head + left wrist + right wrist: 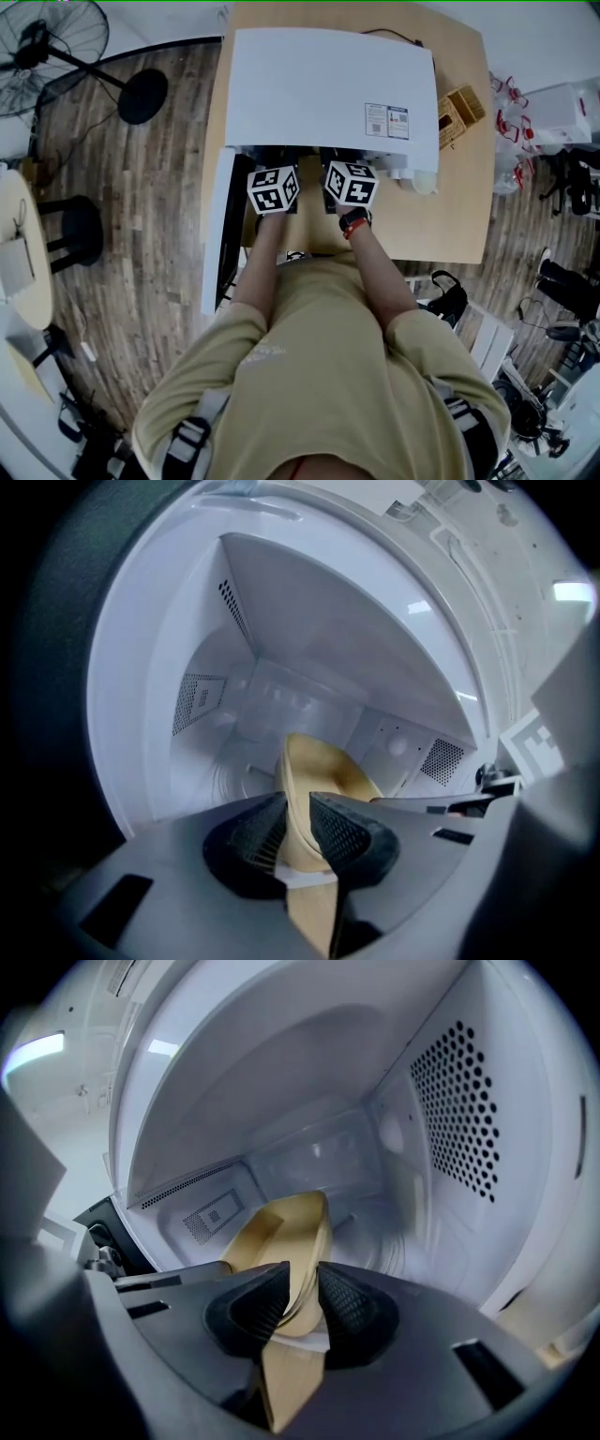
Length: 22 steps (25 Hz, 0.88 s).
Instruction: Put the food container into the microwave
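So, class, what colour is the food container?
The food container is tan; the left gripper view shows it best.

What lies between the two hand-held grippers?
The tan food container, inside the microwave; the left hand-held gripper and right hand-held gripper each clamp a side of it, as both gripper views show.

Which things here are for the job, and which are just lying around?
For the job: tan paper food container, white boxy microwave, left tongs, right tongs.
Lying around: black standing fan, black round stool, tan woven basket.
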Each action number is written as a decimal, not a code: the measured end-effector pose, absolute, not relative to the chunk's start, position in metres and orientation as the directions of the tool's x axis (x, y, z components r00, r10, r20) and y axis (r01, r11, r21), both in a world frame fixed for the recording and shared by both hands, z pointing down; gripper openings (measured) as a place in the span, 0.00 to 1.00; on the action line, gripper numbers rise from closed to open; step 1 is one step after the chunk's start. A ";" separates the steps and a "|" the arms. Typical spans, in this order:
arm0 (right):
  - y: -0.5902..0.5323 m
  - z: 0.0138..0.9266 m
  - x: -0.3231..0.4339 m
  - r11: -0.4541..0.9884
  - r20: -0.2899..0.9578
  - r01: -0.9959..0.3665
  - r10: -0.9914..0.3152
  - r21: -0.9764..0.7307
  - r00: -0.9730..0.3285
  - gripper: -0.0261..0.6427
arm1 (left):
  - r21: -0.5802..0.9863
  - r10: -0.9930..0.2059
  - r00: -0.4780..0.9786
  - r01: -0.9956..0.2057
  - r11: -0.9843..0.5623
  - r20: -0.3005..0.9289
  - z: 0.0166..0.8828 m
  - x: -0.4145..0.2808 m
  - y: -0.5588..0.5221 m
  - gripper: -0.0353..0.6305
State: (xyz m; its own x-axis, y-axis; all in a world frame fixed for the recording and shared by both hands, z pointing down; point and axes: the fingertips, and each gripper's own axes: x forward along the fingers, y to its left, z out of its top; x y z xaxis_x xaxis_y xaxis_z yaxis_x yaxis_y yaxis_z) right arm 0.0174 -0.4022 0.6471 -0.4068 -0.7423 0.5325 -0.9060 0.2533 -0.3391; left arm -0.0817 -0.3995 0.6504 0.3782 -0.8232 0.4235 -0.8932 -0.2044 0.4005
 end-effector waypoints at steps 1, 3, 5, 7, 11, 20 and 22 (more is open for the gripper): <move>-0.403 0.647 0.017 0.256 0.533 -0.905 -0.741 -0.339 -0.409 0.19 | 0.394 -0.823 0.377 -0.895 -0.207 0.424 0.650 -0.082 -0.400 0.17; -0.404 0.647 0.017 0.265 0.533 -0.903 -0.737 -0.339 -0.416 0.20 | 0.381 -0.820 0.377 -0.900 -0.213 0.431 0.649 -0.082 -0.401 0.18; -0.404 0.646 0.017 0.273 0.532 -0.903 -0.736 -0.333 -0.419 0.23 | 0.379 -0.814 0.387 -0.898 -0.225 0.433 0.648 -0.079 -0.400 0.26; -0.403 0.644 0.019 0.274 0.529 -0.904 -0.740 -0.328 -0.416 0.26 | 0.379 -0.815 0.391 -0.896 -0.230 0.428 0.645 -0.079 -0.399 0.30; -0.399 0.640 0.024 0.264 0.522 -0.908 -0.751 -0.325 -0.405 0.28 | 0.377 -0.826 0.380 -0.899 -0.224 0.416 0.639 -0.084 -0.396 0.30; -0.375 0.622 0.025 0.274 0.491 -0.906 -0.770 -0.322 -0.407 0.28 | 0.332 -0.837 0.383 -0.907 -0.260 0.390 0.616 -0.078 -0.371 0.30; -0.368 0.618 0.025 0.276 0.483 -0.906 -0.775 -0.321 -0.407 0.28 | 0.322 -0.839 0.387 -0.907 -0.272 0.383 0.610 -0.076 -0.364 0.30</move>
State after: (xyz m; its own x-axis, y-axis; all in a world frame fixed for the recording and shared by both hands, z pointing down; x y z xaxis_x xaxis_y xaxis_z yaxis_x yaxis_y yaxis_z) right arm 0.0249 -0.3675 0.6180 -0.4069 -0.7751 0.4833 -0.9062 0.2759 -0.3205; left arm -0.0763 -0.3638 0.6104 0.3872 -0.8386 0.3831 -0.9069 -0.2716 0.3221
